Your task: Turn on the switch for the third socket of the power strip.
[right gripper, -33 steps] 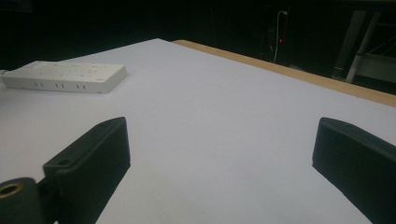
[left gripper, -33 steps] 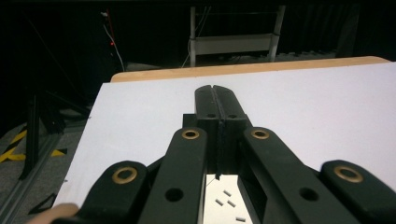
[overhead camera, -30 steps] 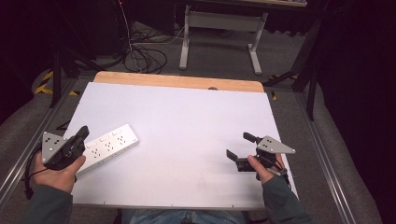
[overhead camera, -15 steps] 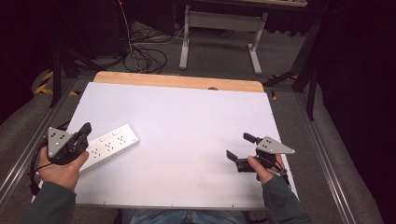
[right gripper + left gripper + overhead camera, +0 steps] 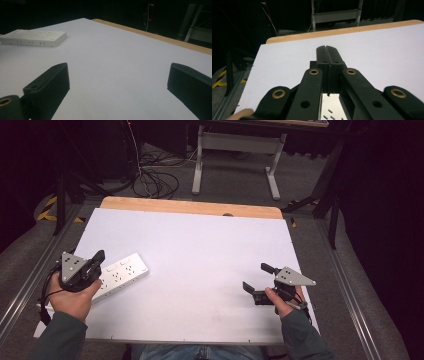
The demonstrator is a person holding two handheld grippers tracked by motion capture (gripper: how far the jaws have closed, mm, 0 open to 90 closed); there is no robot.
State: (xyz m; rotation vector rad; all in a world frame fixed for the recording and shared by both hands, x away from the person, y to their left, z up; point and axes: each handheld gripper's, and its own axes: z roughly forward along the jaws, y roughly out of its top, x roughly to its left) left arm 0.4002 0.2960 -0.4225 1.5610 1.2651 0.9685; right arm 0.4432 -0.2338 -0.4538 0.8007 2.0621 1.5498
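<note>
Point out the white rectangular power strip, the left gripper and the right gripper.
white rectangular power strip (image 5: 125,270): high view, its top face.
left gripper (image 5: 327,53): left gripper view, closed jaw tips.
right gripper (image 5: 257,277): high view, gap between tips.

Left gripper jaws closed together; right gripper jaws spread wide.

Desk showing matt white top, smooth, paper-like; far edge looking like light varnished wood. Power strip appearing as white plastic, slightly glossy. Left gripper fingers looking like matt black plastic with brass-coloured rivets. Right gripper carrying dull grey metal-looking plate. Floor looking like rough grey carpet.
</note>
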